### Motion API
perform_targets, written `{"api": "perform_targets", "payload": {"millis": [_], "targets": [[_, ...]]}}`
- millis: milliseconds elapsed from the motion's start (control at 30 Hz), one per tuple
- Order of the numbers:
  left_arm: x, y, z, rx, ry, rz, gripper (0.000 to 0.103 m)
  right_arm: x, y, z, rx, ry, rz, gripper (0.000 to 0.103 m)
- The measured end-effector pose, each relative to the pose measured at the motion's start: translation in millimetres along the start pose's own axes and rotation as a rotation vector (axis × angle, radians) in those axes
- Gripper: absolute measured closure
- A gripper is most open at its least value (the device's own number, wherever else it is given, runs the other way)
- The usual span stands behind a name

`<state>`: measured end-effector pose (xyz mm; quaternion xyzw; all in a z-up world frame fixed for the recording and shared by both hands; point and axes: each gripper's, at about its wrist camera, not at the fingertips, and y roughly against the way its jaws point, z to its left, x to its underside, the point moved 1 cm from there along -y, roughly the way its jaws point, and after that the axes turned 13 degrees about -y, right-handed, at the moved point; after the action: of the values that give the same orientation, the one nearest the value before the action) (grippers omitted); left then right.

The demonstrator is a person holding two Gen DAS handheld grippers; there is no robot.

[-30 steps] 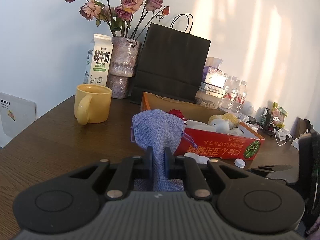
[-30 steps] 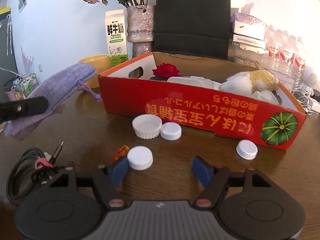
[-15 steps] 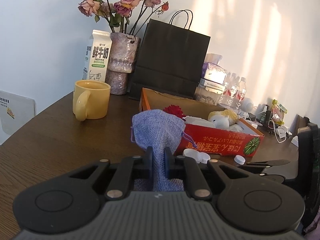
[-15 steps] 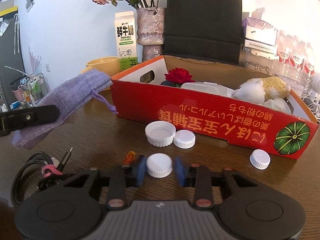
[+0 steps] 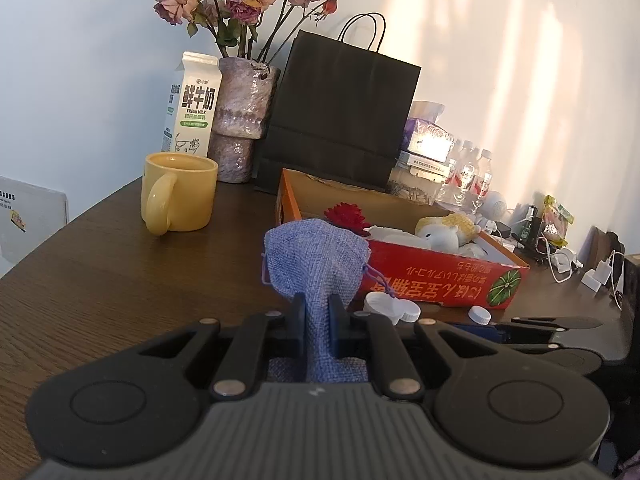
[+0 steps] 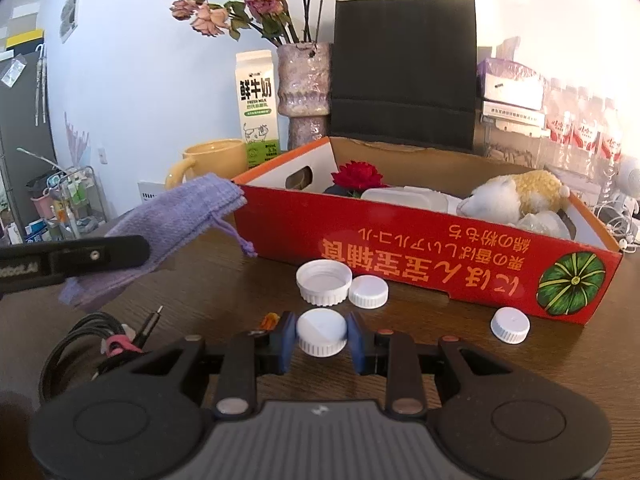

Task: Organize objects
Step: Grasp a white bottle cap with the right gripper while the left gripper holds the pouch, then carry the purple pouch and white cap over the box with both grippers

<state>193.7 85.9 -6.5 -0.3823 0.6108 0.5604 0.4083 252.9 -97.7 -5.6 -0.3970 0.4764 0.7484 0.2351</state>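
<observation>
1. The right gripper (image 6: 322, 338), wide open a second ago, now pinches a white bottle cap (image 6: 321, 331) on the wooden table (image 6: 440, 328); pickup looks secured.
2. The left gripper (image 5: 317, 320) stays clamped on the purple drawstring pouch (image 5: 316, 258), likely the cap's destination.

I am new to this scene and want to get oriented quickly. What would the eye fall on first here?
Most striking is the long red cardboard box with orange lettering in the middle of the dark wooden table, holding a red flower and a plush toy. In front of it, the right gripper is shut on a white ribbed plastic cap. To the left, the left gripper clamps a lilac woven drawstring pouch.
</observation>
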Motion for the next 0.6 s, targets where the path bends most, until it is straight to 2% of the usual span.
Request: {"api": "perform_targets", "payload": {"millis": [300, 600], "targets": [[-23.3, 9.2, -23.0, 0.001, -0.036, -0.057, 0.091, -12.3, 22.7, -6.7, -0.018, -0.026, -0.078, 0.076], [-63.0, -10.0, -41.5, 0.007, -0.042, -0.092, 0.091, -45.5, 40.5, -17.1, -0.003, -0.013, -0.158, 0.076]]}}
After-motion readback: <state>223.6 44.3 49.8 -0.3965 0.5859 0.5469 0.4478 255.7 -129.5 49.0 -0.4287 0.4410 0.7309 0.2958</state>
